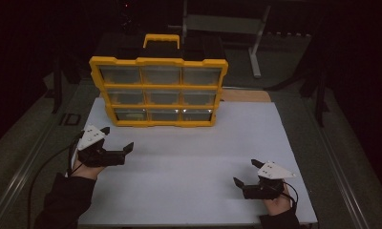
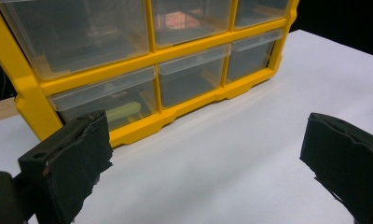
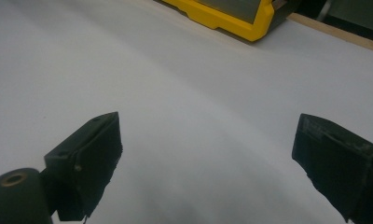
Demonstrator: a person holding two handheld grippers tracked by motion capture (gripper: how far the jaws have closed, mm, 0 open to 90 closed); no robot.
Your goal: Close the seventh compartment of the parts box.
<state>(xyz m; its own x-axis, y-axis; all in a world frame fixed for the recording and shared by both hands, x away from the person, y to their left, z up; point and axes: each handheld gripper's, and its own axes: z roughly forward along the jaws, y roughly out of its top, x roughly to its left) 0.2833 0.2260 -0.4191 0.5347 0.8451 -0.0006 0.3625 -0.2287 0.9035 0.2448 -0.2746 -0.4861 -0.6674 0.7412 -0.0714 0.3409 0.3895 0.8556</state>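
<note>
Both tools, left tool (image 1: 116, 139) and right tool (image 1: 244, 172), are hovering wide open and empty over the white surface (image 1: 189, 157), facing the yellow drawer organizer (image 1: 158, 90) standing upright at its far edge, probably readying to reach its drawers.

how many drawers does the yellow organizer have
9, in three rows of three on the front of the yellow organizer: top row, middle row, bottom row. All closed; none looks hidden.

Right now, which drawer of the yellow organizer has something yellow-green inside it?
The bottom-left drawer, nearest the left gripper: a yellow-green item shows through its clear front. The other bottom-row drawers beside it show nothing of that colour.
</note>
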